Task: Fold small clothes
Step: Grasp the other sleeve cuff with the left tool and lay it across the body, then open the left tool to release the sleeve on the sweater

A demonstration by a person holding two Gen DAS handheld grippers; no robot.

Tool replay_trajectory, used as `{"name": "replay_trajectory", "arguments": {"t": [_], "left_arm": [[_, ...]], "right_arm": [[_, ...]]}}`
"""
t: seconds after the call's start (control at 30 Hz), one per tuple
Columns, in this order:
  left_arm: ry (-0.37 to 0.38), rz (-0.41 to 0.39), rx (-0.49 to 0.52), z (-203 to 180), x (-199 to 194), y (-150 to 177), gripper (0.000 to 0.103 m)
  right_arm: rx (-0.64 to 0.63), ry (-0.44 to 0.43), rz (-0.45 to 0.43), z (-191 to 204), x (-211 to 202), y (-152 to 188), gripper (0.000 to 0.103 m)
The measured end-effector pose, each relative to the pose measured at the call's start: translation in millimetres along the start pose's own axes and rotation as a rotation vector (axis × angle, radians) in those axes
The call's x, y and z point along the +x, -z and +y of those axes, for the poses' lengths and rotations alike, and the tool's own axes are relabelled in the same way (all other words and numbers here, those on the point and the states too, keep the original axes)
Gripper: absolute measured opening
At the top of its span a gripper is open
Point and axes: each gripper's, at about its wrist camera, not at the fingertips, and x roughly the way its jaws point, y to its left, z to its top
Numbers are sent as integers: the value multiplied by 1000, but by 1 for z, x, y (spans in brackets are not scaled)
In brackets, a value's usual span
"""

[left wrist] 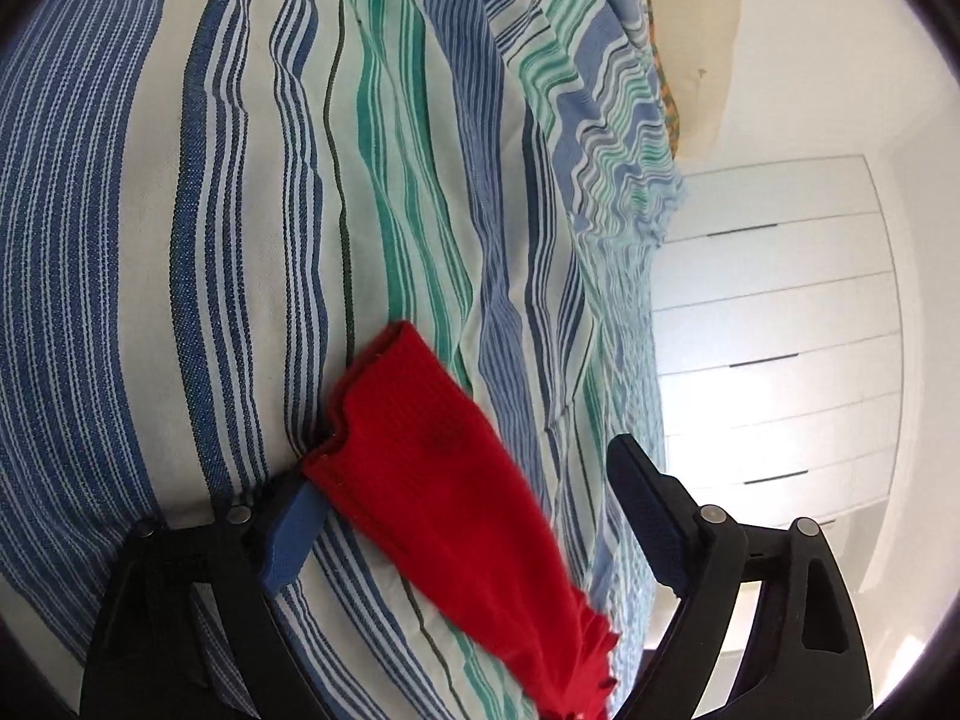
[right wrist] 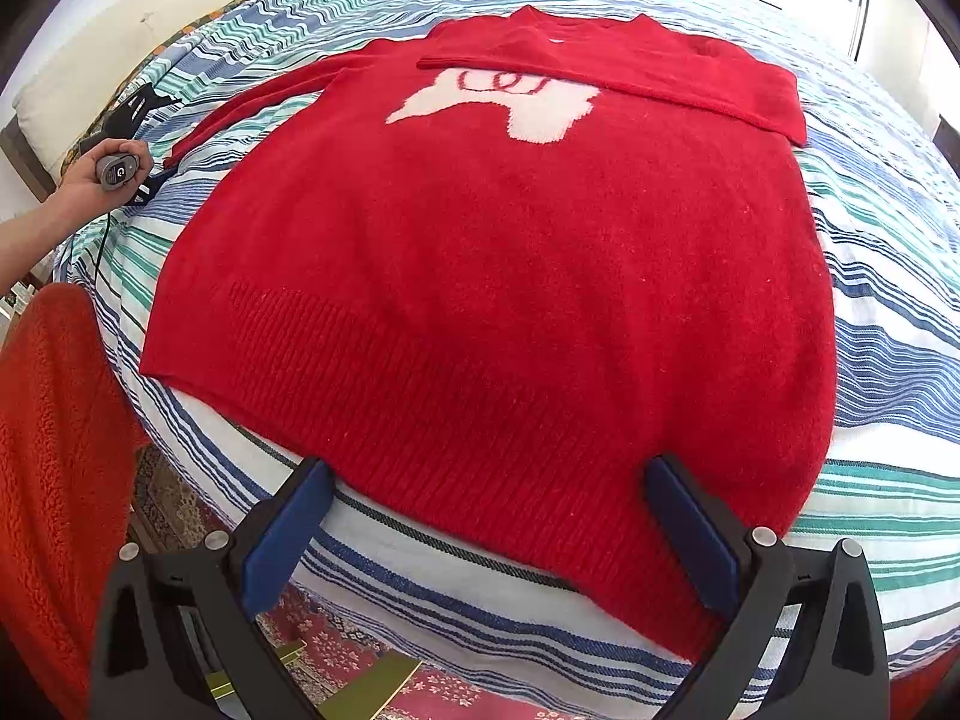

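Observation:
A red sweater (right wrist: 480,252) with a white figure on its chest lies flat on the striped bedspread (right wrist: 888,324). One sleeve (right wrist: 630,72) is folded across the chest. The other sleeve (right wrist: 252,99) stretches out to the left. In the left wrist view, that sleeve's cuff (left wrist: 432,456) lies between the jaws of my left gripper (left wrist: 468,462). One blue pad (left wrist: 294,534) sits at the cuff's edge and the other finger stands clear of it, so the gripper is open. A hand (right wrist: 90,174) holds it at the bed's left side. My right gripper (right wrist: 489,465) hovers open over the sweater's ribbed hem.
An orange fleece sleeve (right wrist: 54,420) fills the lower left of the right wrist view. A patterned rug (right wrist: 336,648) shows below the bed's near edge. White drawers (left wrist: 780,330) stand beyond the bed. A cream mattress edge (right wrist: 78,78) runs along the far left.

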Motion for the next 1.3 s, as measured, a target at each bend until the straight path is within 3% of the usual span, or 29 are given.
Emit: {"name": "replay_trajectory", "arguments": {"t": [0.07, 0.1, 0.17, 0.2, 0.33, 0.5, 0.67, 0.77, 0.83, 0.9, 0.93, 0.97, 1.0, 1.07, 1.13, 1.23, 1.3], "left_arm": [[9, 24, 32, 1, 2, -1, 49], [13, 43, 41, 3, 3, -2, 42], [-6, 57, 55, 7, 1, -3, 3], [-29, 54, 56, 8, -2, -4, 2], [-17, 26, 116, -22, -17, -4, 2], [57, 109, 410, -135, -1, 34, 2], [181, 262, 701, -254, 24, 143, 2], [257, 369, 885, -302, 25, 240, 2], [263, 437, 996, -317, 27, 303, 4], [202, 522, 1061, -310, 36, 366, 22], [176, 588, 1069, -299, 44, 392, 61], [135, 654, 1081, -283, 50, 417, 90], [88, 699, 1106, -264, 52, 440, 91], [40, 782, 1156, -230, 44, 471, 76], [70, 860, 1153, -203, 16, 482, 76], [134, 883, 1151, -185, -22, 448, 76], [127, 834, 1162, -178, -36, 410, 78]], "right_arm": [[-4, 5, -2, 0, 0, 0, 103], [-5, 7, -3, 1, 1, 0, 103], [-7, 11, -4, 1, 1, 1, 103], [-8, 12, -4, 1, 1, 1, 103], [-7, 11, -10, 1, 1, 1, 103], [-5, 6, -17, 1, 1, 1, 103], [4, -13, -27, -2, -1, 1, 103], [7, -24, -29, -3, -1, 0, 103], [8, -30, -31, -3, -2, 1, 103], [7, -33, -33, -4, -3, 1, 103], [6, -35, -33, -4, -3, 1, 103], [5, -36, -33, -4, -3, 1, 103], [6, -38, -33, -4, -2, 1, 103], [11, -45, -33, -6, -2, 0, 103], [16, -53, -35, -6, -3, 1, 103], [17, -66, -41, -8, -4, 2, 103], [12, -66, -40, -7, -5, 2, 103]]}}
